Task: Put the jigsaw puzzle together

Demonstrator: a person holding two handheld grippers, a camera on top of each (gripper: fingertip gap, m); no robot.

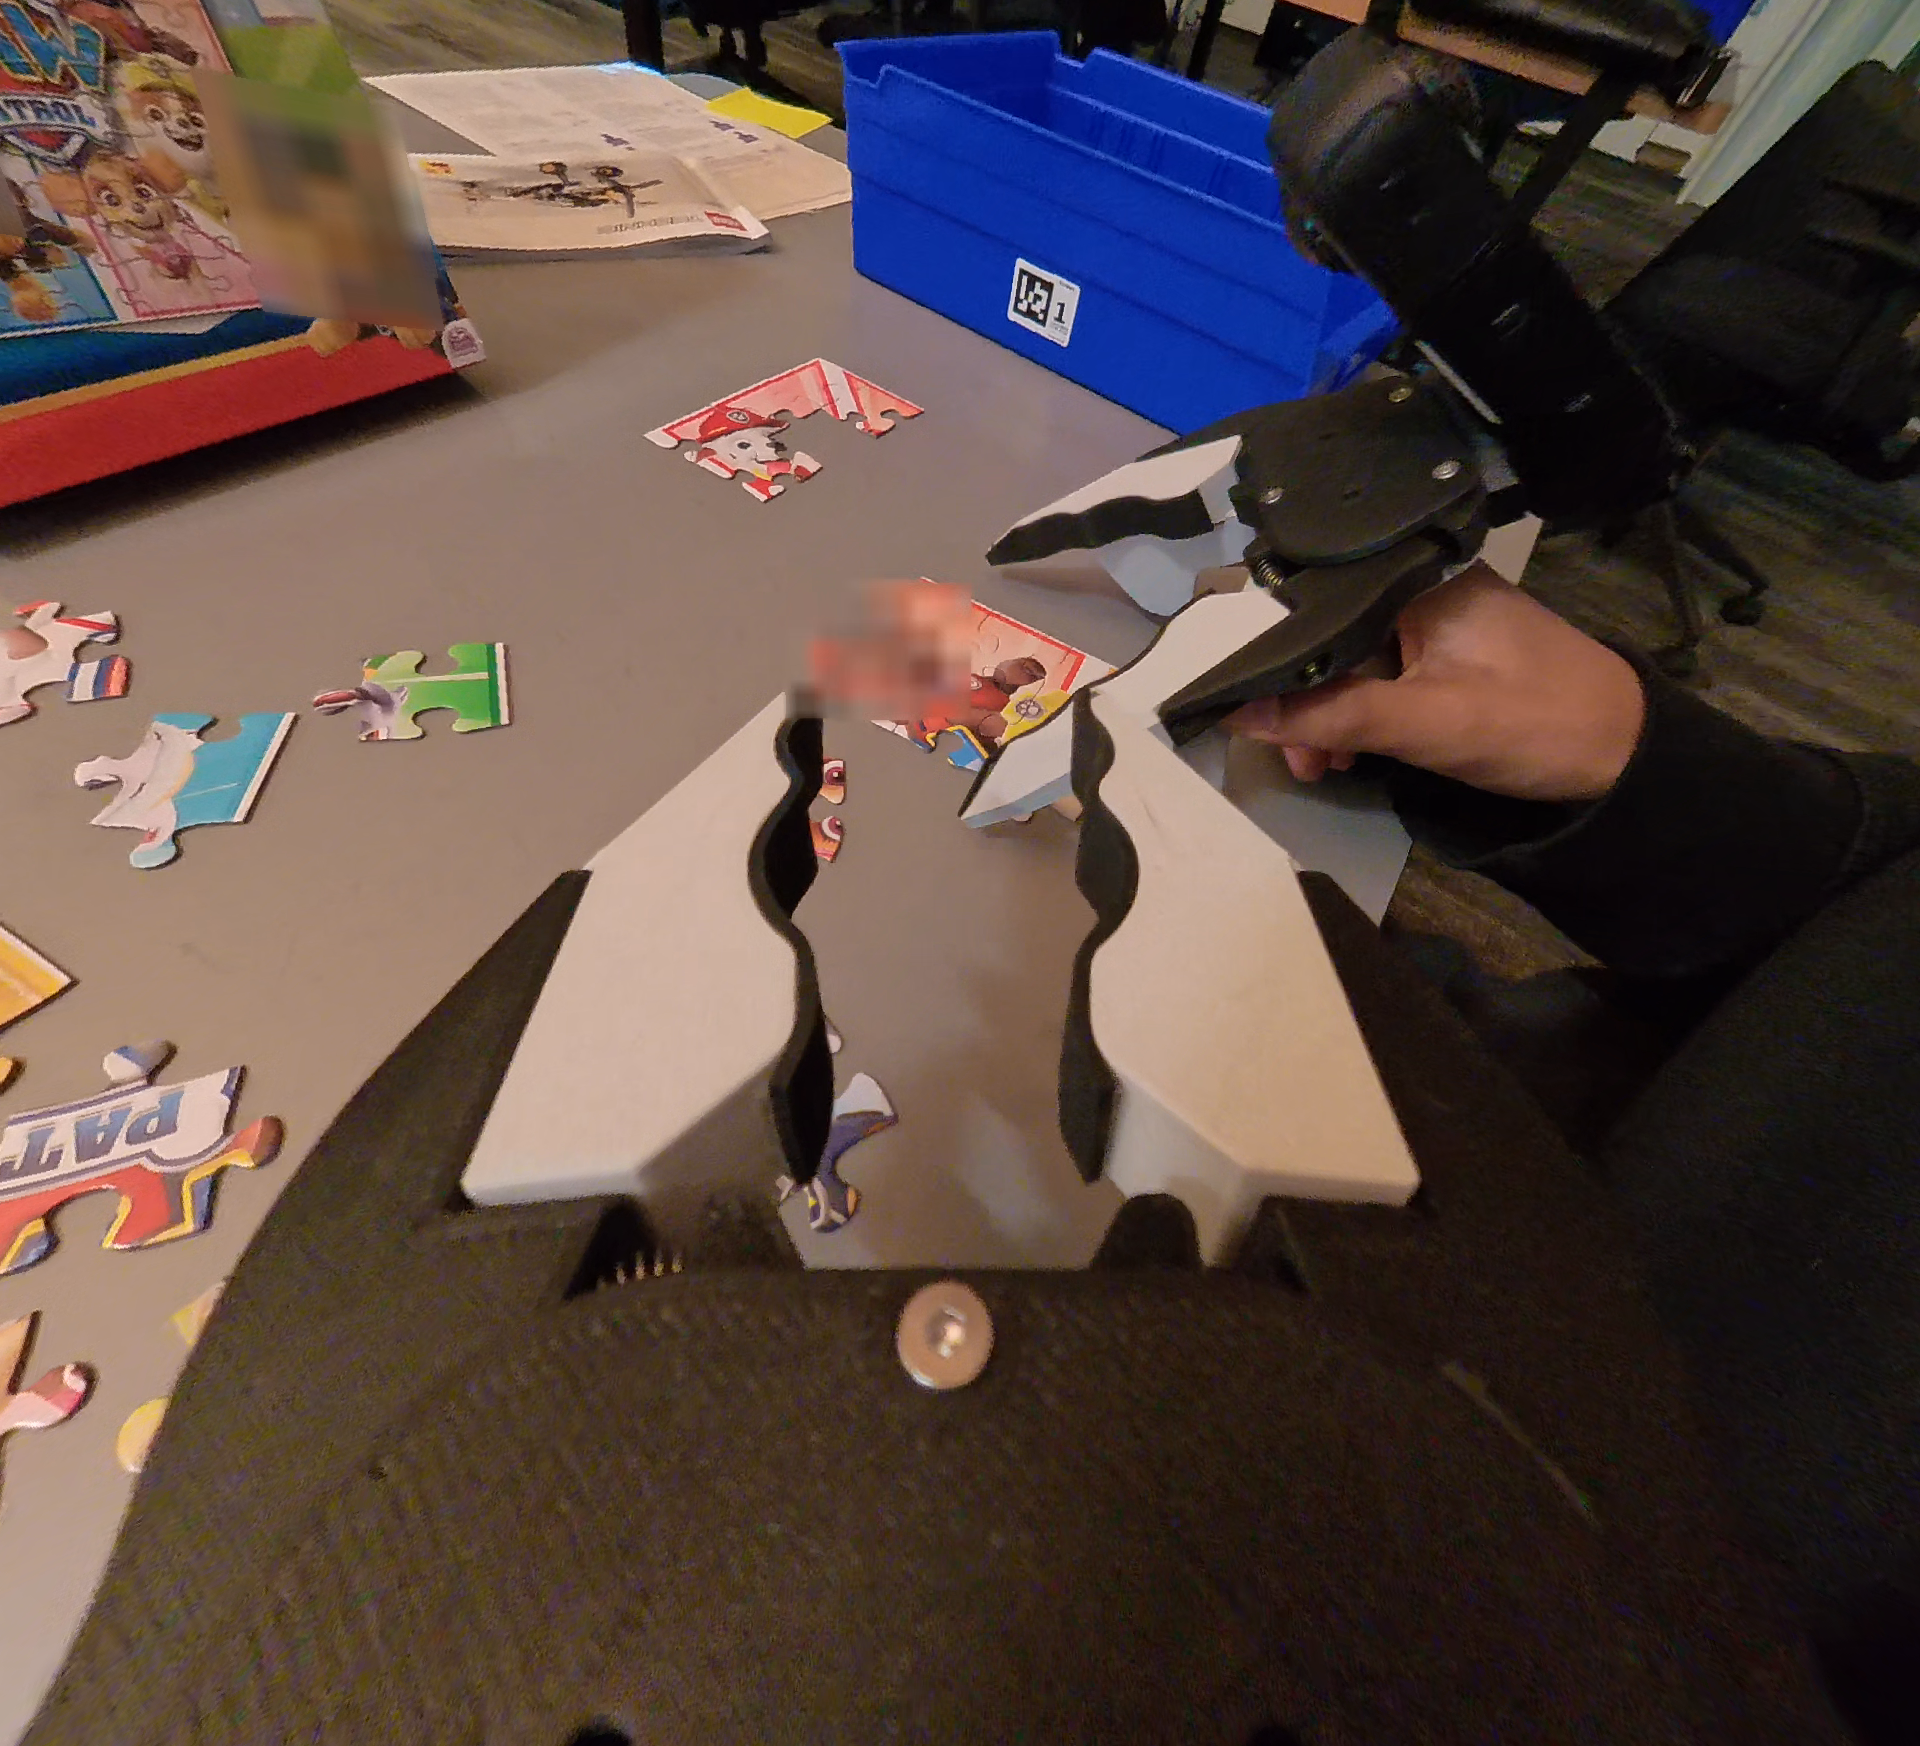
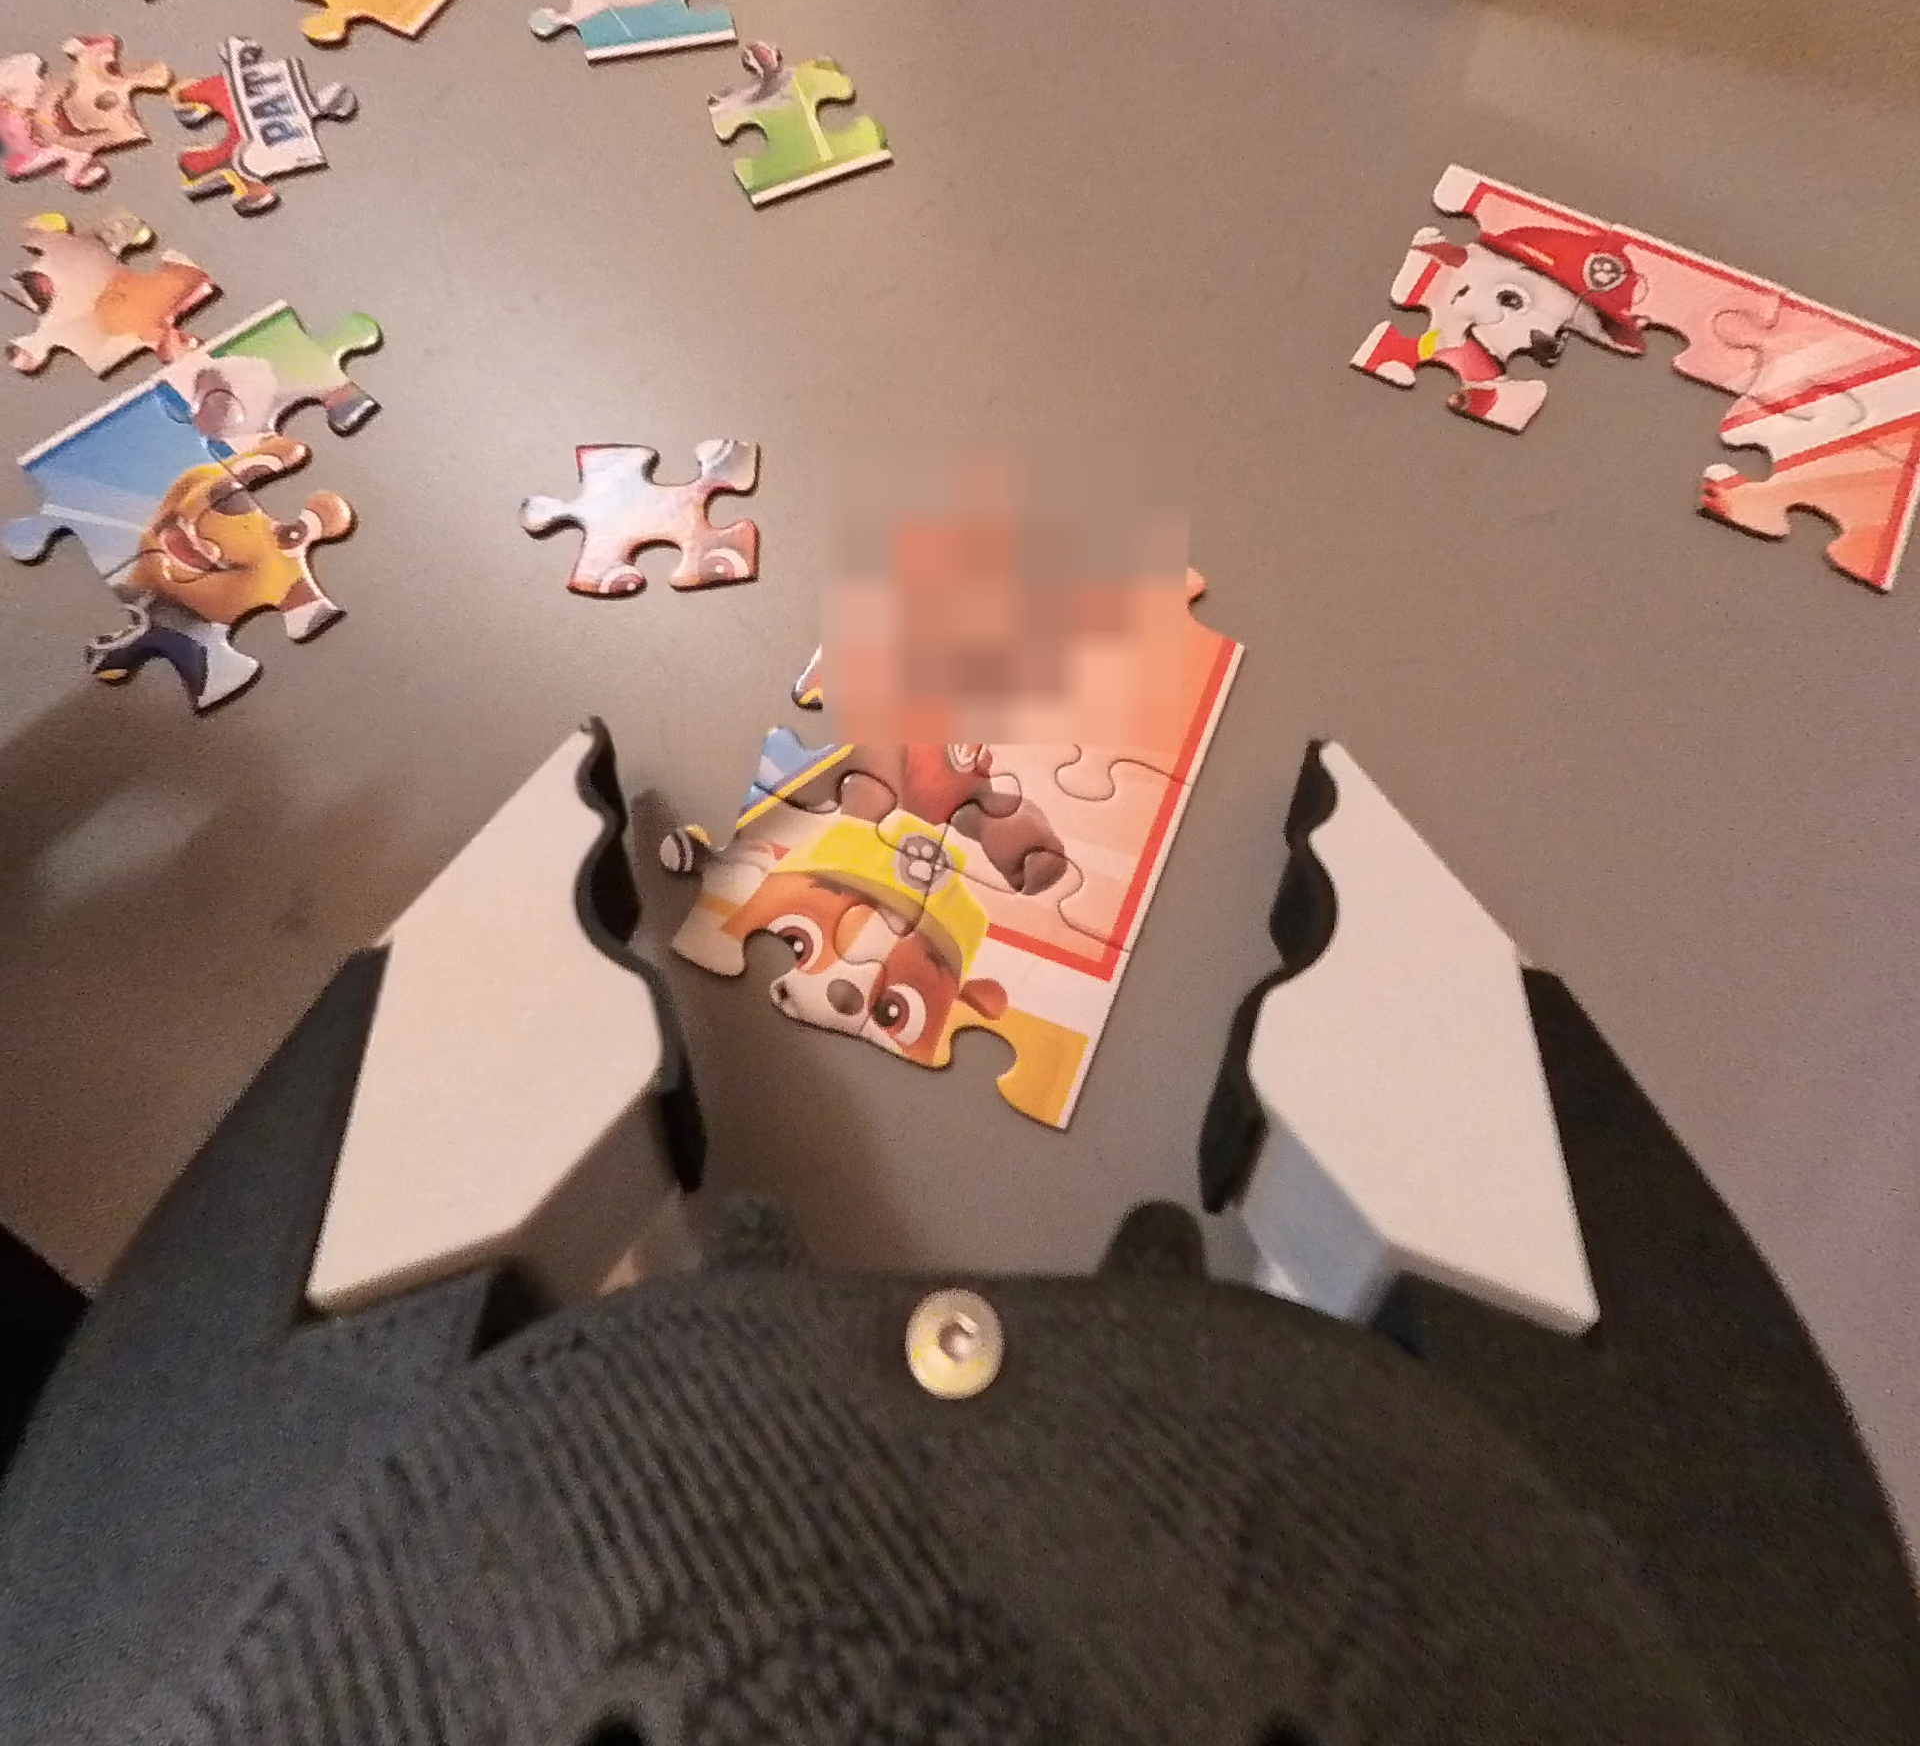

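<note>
Right wrist view: joined puzzle pieces between open jaws.

— What do we see of our left gripper?

— Its white fingers stand partly apart, nothing between the dark pads, angled down low.

— And our right gripper?

— Jaws spread wide, nothing clamped. From the left wrist view, our hand in a black sleeve grips its handle.
</note>
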